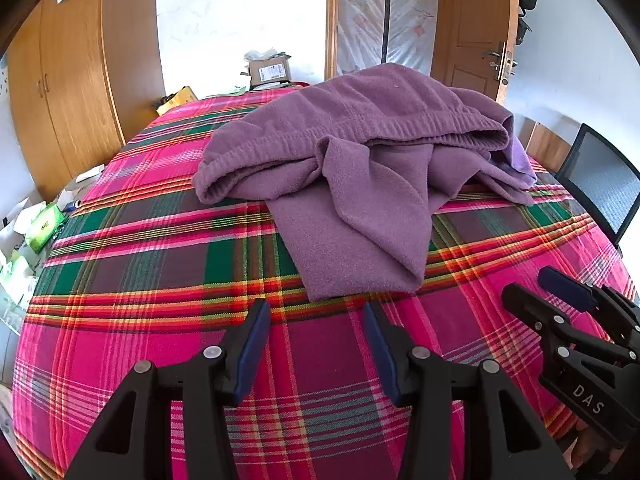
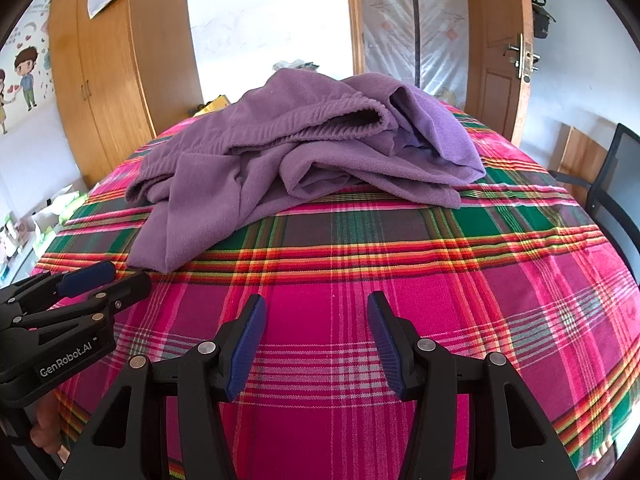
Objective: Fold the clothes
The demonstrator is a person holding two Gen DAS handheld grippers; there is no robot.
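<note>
Bedroom, plaid bedspread over the bed, wardrobe behind. Purple fleece pants lie crumpled mid-bed, waistband bunched up top, one leg trailing toward the near edge. Left gripper and right gripper both hover above the spread, jaws spread wide, holding nothing. Looks like the very start: nothing flattened yet. Next move likely calls for pinching the waistband or leg hem and spreading it flat. Cardboard box past the bed, something pale sticking out, can't tell what.
</note>
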